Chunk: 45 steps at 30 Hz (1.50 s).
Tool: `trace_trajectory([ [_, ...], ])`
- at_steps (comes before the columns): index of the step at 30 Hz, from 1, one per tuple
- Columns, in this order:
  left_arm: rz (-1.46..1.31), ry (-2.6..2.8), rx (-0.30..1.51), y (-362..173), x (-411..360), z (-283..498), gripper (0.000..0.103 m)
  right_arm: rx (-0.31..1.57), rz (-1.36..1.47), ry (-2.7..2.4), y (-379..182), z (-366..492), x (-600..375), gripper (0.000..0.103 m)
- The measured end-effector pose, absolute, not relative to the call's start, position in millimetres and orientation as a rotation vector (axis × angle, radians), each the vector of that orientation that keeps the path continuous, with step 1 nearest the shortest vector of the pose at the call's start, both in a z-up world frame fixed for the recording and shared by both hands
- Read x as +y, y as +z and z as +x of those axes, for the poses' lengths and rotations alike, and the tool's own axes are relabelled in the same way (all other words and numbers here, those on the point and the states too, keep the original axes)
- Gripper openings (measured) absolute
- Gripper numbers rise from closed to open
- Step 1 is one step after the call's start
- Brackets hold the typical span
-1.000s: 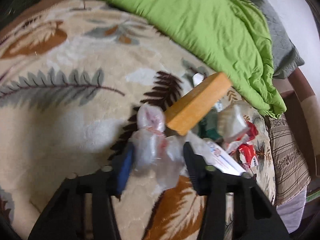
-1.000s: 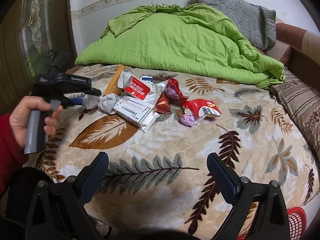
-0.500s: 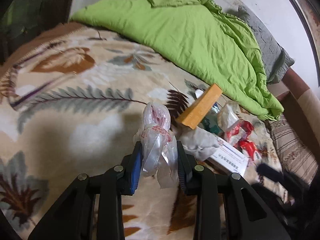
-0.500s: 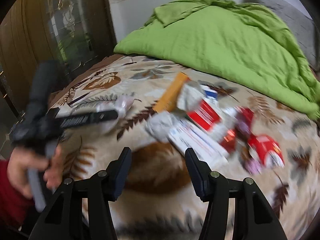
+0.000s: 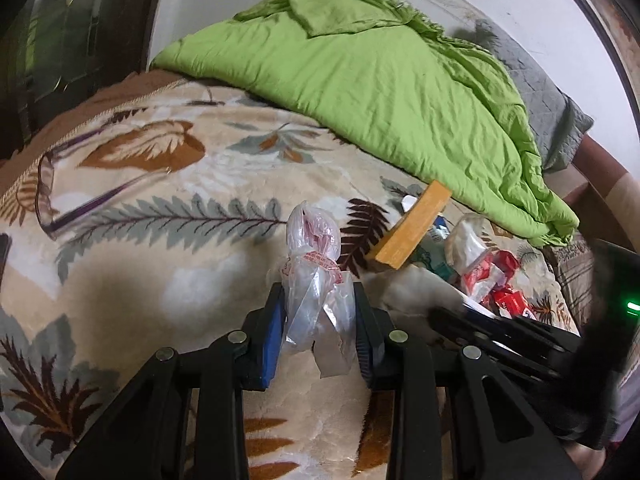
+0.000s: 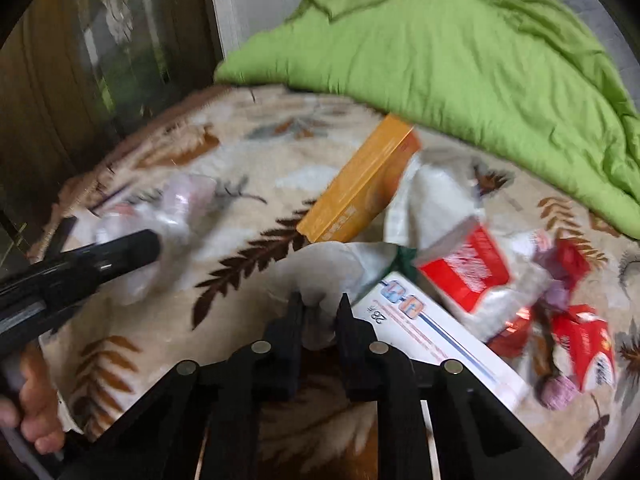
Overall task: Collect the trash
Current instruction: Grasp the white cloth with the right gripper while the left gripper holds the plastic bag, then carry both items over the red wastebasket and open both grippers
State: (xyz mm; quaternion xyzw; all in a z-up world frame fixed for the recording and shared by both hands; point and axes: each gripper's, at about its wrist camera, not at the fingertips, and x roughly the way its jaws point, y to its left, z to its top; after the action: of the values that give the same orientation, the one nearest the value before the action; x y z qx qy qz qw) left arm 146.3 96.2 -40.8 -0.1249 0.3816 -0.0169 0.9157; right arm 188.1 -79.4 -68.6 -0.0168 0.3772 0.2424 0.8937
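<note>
My left gripper (image 5: 319,300) is shut on a crumpled clear plastic bag (image 5: 316,264) with red print and holds it above the blanket; it also shows blurred in the right wrist view (image 6: 168,216). My right gripper (image 6: 320,308) is shut on a crumpled white tissue wad (image 6: 332,272) at the near edge of the trash pile. The pile holds an orange box (image 6: 360,184), a white and blue box (image 6: 432,332), red wrappers (image 6: 464,268) and a small purple ball (image 6: 558,392).
A leaf-patterned blanket (image 5: 140,216) covers the bed. A green quilt (image 5: 380,72) is heaped at the back, with a grey pillow (image 5: 548,112) behind it. Eyeglasses (image 5: 48,200) lie at the left. A dark door (image 6: 80,80) stands left of the bed.
My left gripper closed on the plastic bag and lifted it off the blanket. My right gripper moved forward to the pile and closed on the white tissue wad.
</note>
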Motion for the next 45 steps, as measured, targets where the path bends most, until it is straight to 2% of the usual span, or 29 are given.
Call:
trace_trajectory([
  [9, -0.098, -0.124, 0.709, -18.3, 44.0, 116.5, 0.031, 0.678, 0.138, 0.492, -40.4, 108.7, -145.8, 0.015],
  [17, -0.024, -0.215, 0.706, -15.7, -0.6, 99.6, 0.031, 0.635, 0.331, 0.531, -32.7, 79.7, -192.0, 0.015],
  [29, 0.056, -0.364, 0.69, -10.6, -64.9, 76.5, 0.031, 0.549, 0.394, 0.368, -7.8, 24.4, -274.3, 0.015],
  [38, 0.162, -0.663, 0.7, -1.6, -169.3, 33.3, 0.031, 0.572, 0.447, 0.096, -15.2, -74.9, -377.0, 0.015],
  [45, 0.234, -0.953, 0.808, -14.3, -270.8, -15.2, 0.031, 0.619, 0.552, -0.14, -41.9, -153.5, -452.1, 0.016],
])
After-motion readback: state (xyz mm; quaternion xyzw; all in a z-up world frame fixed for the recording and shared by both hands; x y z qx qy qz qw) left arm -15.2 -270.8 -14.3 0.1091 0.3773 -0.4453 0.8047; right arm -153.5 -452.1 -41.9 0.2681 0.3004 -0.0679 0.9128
